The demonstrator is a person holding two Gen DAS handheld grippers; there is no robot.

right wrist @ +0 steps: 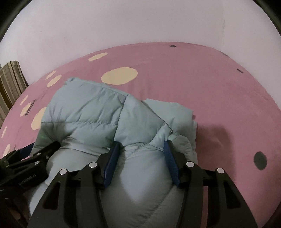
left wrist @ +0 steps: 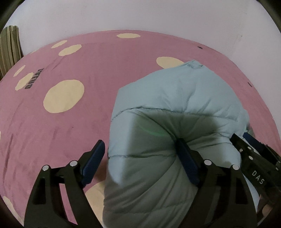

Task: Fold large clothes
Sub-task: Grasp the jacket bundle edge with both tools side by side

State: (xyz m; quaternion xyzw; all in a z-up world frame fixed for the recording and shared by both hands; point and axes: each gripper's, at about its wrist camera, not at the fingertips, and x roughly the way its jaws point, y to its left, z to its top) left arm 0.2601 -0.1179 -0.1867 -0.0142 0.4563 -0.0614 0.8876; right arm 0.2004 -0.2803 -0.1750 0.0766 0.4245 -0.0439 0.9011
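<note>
A puffy light-blue quilted jacket (left wrist: 175, 108) lies bunched on a pink bed cover (left wrist: 87, 70); it also shows in the right wrist view (right wrist: 98, 115). My left gripper (left wrist: 140, 157) is wide open around the jacket's near left end, its right finger pressed into the padding, its left finger beside the fabric. My right gripper (right wrist: 140, 157) stands partly closed with a thick fold of the jacket squeezed between its blue pads. Each gripper shows at the edge of the other's view.
The pink cover (right wrist: 210, 79) has cream circles and a few dark dots. A white wall (left wrist: 140, 15) runs behind the bed. A striped cushion (left wrist: 8, 47) stands at the far left. Bare cover lies left and right of the jacket.
</note>
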